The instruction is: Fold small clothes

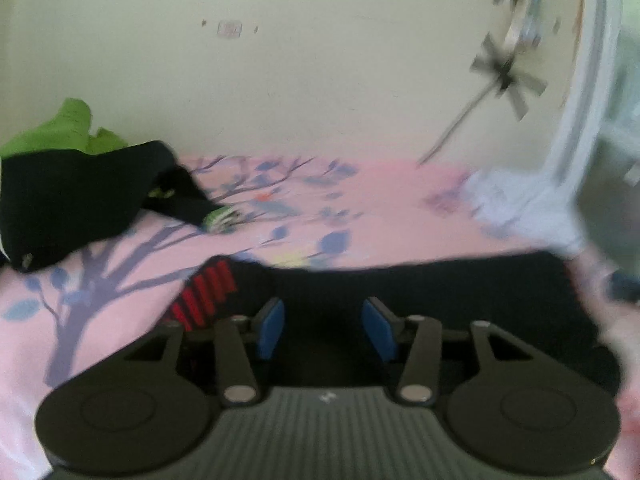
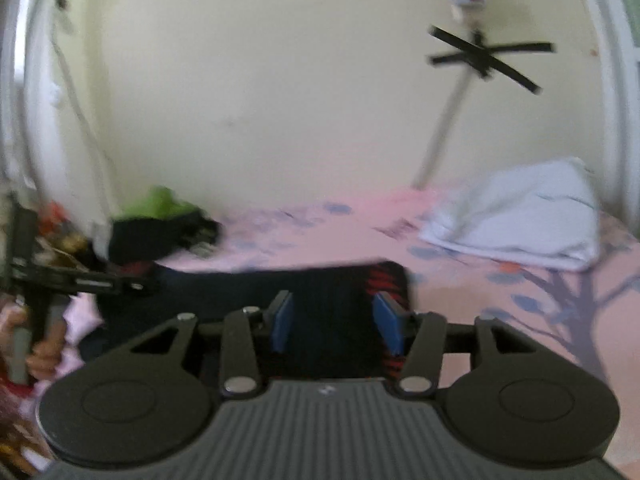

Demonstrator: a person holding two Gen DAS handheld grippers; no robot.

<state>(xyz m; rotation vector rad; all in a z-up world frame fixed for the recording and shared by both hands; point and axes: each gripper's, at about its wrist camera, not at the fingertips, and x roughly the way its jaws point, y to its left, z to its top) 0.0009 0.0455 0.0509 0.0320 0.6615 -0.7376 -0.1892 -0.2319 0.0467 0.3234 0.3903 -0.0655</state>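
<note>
Black knitted garment with red-striped cuff is lying flat on the pink tree-print bed sheet, stretched between both grippers. I am judging it light, limp, non-slippery. Left gripper and right gripper fingers are standing partly open, gripping nothing. I am recommending pinching corners.

Beneath the jaws lies a black garment with a red-striped band at one end. The bedsheet is pink, printed with grey-purple tree branches and blue leaves. Far left of the jaws, black clothes sit under bright green cloth. Far right, a white pillow.
</note>
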